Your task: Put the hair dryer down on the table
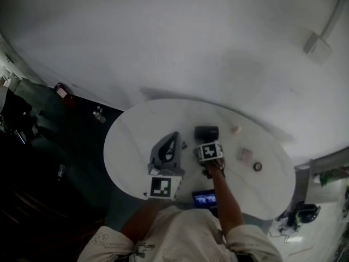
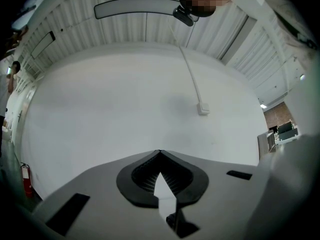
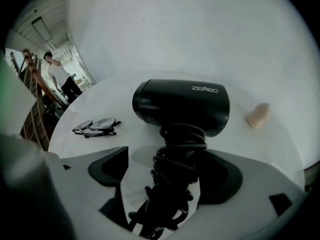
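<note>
Between parted right gripper jaws: hair dryer handle.

This looks like a big, plain work hall or test room, not a home. The white wall is bare and very wide. The ceiling is made of ribbed white panels, with one long lamp. A thin cable pipe runs down the wall to a small box. A red fire extinguisher stands at the lower left. One white oval tabletop stands on a dark floor. At the left of the right gripper view, a person stands by some stairs.
</note>
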Motion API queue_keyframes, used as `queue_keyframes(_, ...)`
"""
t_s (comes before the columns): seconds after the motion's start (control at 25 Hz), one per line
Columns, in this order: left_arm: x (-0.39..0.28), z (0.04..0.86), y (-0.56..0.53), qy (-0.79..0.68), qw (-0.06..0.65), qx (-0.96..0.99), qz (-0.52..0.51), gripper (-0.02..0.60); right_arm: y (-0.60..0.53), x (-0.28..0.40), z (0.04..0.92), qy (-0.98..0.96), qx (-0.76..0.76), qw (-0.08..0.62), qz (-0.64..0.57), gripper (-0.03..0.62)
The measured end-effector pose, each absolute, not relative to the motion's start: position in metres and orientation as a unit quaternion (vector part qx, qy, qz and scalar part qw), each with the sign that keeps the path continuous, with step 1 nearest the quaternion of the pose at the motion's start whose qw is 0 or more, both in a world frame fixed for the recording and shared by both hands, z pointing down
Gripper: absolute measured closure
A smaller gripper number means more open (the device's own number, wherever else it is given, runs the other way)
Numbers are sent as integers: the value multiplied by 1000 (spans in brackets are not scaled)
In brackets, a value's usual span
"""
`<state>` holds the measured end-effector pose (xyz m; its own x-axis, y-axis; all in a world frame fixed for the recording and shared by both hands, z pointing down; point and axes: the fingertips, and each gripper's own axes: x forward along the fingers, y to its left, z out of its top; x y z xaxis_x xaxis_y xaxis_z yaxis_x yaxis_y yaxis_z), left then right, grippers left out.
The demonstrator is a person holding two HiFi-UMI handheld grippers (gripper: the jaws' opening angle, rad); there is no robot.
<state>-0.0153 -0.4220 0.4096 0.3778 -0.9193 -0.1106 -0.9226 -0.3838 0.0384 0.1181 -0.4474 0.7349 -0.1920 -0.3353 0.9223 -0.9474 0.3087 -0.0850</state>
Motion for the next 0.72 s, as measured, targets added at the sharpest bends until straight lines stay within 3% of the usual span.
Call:
queue_keyframes(0.32, -16, 411, -423, 553, 11, -831, 55, 584, -447, 136, 727, -663, 494, 470, 308, 158)
queue_keyframes(0.52, -15, 410, -421, 549, 9, -834, 55, 584, -439, 116, 711, -688, 490, 403, 351, 157)
queue_keyframes(0.72, -15, 410, -421, 547, 12, -835, 55, 584, -464, 125, 650, -724, 554, 323, 254, 157)
